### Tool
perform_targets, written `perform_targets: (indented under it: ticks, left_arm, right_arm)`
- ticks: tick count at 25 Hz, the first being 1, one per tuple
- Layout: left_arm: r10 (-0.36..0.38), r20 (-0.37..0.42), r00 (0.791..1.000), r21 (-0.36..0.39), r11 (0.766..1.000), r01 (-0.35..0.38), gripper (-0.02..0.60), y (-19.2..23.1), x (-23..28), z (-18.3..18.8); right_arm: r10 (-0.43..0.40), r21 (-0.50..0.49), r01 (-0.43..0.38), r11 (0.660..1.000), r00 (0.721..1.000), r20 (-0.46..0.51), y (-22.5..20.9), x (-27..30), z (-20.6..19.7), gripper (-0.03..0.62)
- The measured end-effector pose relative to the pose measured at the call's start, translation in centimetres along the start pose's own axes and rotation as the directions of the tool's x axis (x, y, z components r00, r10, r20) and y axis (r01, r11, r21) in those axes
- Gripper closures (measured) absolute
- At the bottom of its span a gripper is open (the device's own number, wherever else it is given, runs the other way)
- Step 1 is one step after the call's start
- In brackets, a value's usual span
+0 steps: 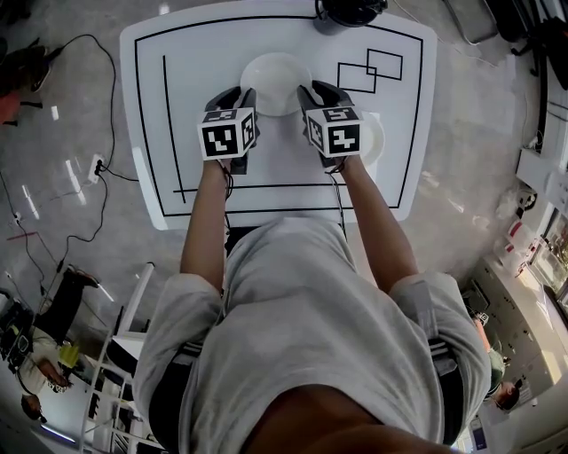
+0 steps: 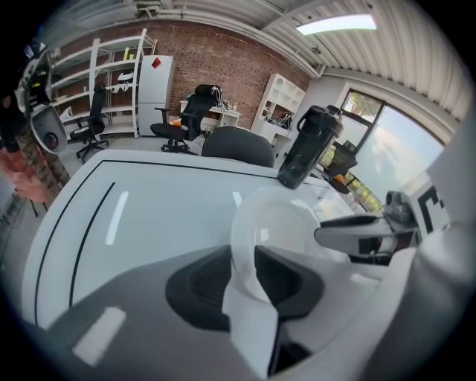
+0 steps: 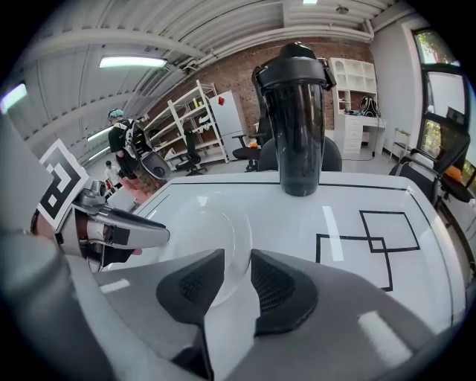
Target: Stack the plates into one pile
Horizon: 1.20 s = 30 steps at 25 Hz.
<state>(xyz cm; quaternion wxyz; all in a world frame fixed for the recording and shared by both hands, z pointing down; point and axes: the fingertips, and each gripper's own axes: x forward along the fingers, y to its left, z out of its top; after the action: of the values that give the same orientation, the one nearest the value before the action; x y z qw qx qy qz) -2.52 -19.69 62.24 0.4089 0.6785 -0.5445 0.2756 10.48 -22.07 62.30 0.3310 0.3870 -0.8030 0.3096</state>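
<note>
Markers of black and white squares cover the cubes (image 1: 229, 133) that ride on the two grippers. The plate (image 1: 275, 80) is round, plain white and glossy, with a shallow dish and a low rim. It is on the white table (image 1: 195, 89), a short way from the bottle (image 1: 351, 11) on the side towards the person. Whether it lies flat or one edge is raised cannot be told.

The left gripper (image 2: 242, 275) is clamped on the plate's rim, on the side farther from the bottle, with a dark ribbed pad pressed against each face of the rim. The right gripper (image 3: 236, 286) has the opposite rim, the side nearer the bottle, between its jaws. These stand a little apart, with a sliver of gap beside the thin edge, so they do not grip it yet.

A second plate (image 1: 374, 142), also white, lies farther from the bottle than the first, towards the person's right. The right gripper's cube hides part of it.

The bottle is tall, dark and smoky and is shut with a black lid. What is in it cannot be told. Black tape lines (image 1: 165, 124) frame the table, and two overlapping taped squares (image 1: 373, 69) lie just beside the bottle, on the person's side of it.
</note>
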Motion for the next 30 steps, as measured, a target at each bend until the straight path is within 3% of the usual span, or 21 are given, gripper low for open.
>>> perform_targets:
  ticks: [16, 30]
  left_arm:
    - [0.056, 0.036, 0.998, 0.055, 0.997, -0.058, 0.483, -2.5, -4.6, -0.5]
    - [0.052, 0.056, 0.997, 0.079, 0.995, -0.056, 0.483, -4.7, -6.9, -1.8]
  right_arm:
    - [0.013, -0.005, -0.013, 1.0, 0.994, 0.108, 1.2, -4.7, 0.1, 0.488]
    - [-0.007, 0.002, 0.006, 1.0, 0.987, 0.16, 1.5, -8.2, -0.8, 0.497]
